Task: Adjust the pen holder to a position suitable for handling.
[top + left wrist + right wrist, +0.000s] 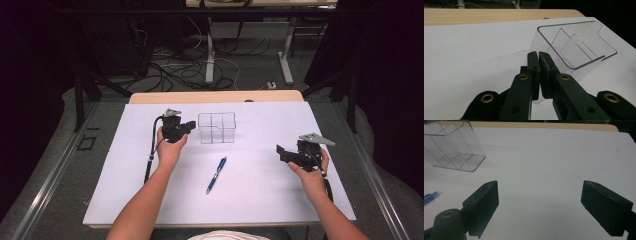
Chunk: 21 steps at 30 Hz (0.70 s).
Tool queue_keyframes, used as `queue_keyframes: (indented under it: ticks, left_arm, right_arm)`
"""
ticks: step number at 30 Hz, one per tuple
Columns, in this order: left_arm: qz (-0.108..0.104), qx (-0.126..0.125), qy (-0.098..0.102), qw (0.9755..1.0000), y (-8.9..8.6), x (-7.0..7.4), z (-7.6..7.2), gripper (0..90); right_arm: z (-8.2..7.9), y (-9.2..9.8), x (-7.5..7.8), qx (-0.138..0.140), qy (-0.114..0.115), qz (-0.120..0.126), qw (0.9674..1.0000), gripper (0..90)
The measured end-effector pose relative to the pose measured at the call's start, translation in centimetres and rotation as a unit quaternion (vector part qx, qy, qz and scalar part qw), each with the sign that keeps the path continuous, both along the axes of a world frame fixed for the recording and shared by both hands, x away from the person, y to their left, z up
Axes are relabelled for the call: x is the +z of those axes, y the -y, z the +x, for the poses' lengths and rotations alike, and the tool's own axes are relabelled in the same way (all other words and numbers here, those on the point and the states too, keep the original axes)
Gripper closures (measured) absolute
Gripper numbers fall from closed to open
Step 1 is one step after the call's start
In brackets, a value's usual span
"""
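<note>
A clear plastic container (pixel 216 128) with inner dividers stands upright on the white sheet (pixel 260 200), toward the back. My left gripper (pixel 191 125) is just left of it and points at its near wall. In the left gripper view the jaws (pixel 539 53) are shut with only a hairline slit and nothing seen between them; the container (pixel 574 45) rises right behind their tips. A blue pen (pixel 216 175) lies at the sheet's middle. My right gripper (pixel 280 150) is held at the right, open and empty. Its jaws (pixel 540 185) stand wide over bare sheet, with the container (pixel 454 147) and the pen's tip (pixel 429 197) off to their left.
The white sheet covers a wooden table whose edge (pixel 215 97) shows at the back. Table legs and cables (pixel 210 70) are on the floor beyond. Dark frame posts (pixel 79 100) stand at both sides.
</note>
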<state>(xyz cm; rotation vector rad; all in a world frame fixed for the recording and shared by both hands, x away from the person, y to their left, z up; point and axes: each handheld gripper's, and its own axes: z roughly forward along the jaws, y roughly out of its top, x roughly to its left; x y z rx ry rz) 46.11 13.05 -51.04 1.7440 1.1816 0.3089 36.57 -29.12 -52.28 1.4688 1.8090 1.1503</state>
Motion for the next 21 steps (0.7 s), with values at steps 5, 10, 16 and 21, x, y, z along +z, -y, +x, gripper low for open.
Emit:
queue_keyframes:
  ticks: [5,10,16,21]
  left_arm:
    - [-0.002,0.001,-0.005,1.0000,-0.5,0.2,-0.7,82.4]
    - [-0.006,-0.002,-0.004,1.0000,-1.6,0.7,-2.1,76.4]
    - [-0.009,-0.001,0.002,1.0000,-2.5,1.4,-3.5,66.6]
    - [-0.005,-0.003,0.006,1.0000,-2.9,1.8,-4.4,58.7]
  right_arm:
    - [0.2,-0.2,0.0,0.012,-0.001,0.004,0.9999,14.4]
    - [0.1,-0.3,0.2,0.020,-0.002,0.011,0.9997,14.4]
    - [-0.2,-0.3,0.3,0.018,0.000,0.011,0.9998,14.4]
    - [-0.1,-0.2,0.3,0.016,0.003,0.006,0.9999,14.4]
